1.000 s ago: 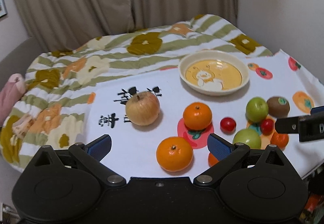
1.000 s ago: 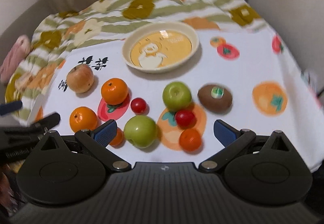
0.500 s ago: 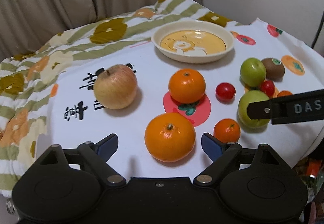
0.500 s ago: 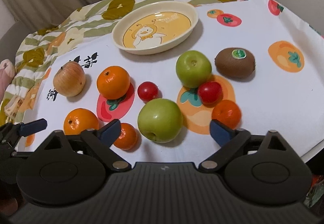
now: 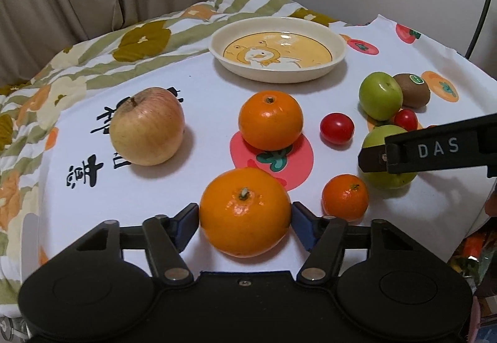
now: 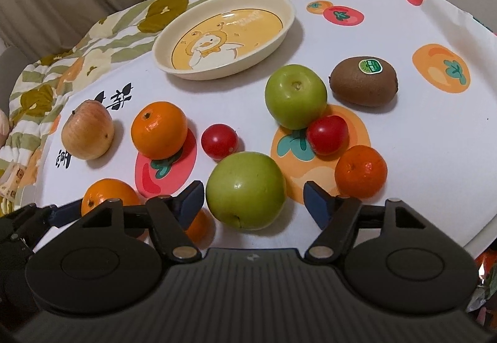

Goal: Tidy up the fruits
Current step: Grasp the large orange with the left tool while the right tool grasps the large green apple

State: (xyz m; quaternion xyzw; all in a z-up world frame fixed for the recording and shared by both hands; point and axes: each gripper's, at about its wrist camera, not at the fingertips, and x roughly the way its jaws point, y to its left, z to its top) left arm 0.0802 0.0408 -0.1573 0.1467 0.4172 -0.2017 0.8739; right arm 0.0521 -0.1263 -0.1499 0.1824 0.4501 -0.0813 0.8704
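Note:
My left gripper (image 5: 245, 212) is closing its jaws, and both blue pads touch the sides of the front orange (image 5: 245, 218) on the white cloth. The jaws of my right gripper (image 6: 253, 197) are also closing, with the nearer green apple (image 6: 245, 191) between them. Its left pad is at the apple's skin and a gap shows at the right pad. Beyond lie a second orange (image 5: 270, 119), a pale red apple (image 5: 146, 128), a second green apple (image 6: 295, 94), a kiwi (image 6: 363, 82), two red tomatoes (image 6: 219, 141) and two small mandarins (image 6: 362, 172).
A cream plate (image 5: 217, 45) with a duck picture stands empty at the back of the cloth. A flowered quilt (image 5: 77, 69) lies to the left and behind, with curtains beyond. The cloth's edge (image 6: 484, 234) drops off at the right.
Both grippers have sunk toward the cloth and narrowed their jaws. The left now flanks the front orange with pads touching it, and the right flanks the nearer green apple.

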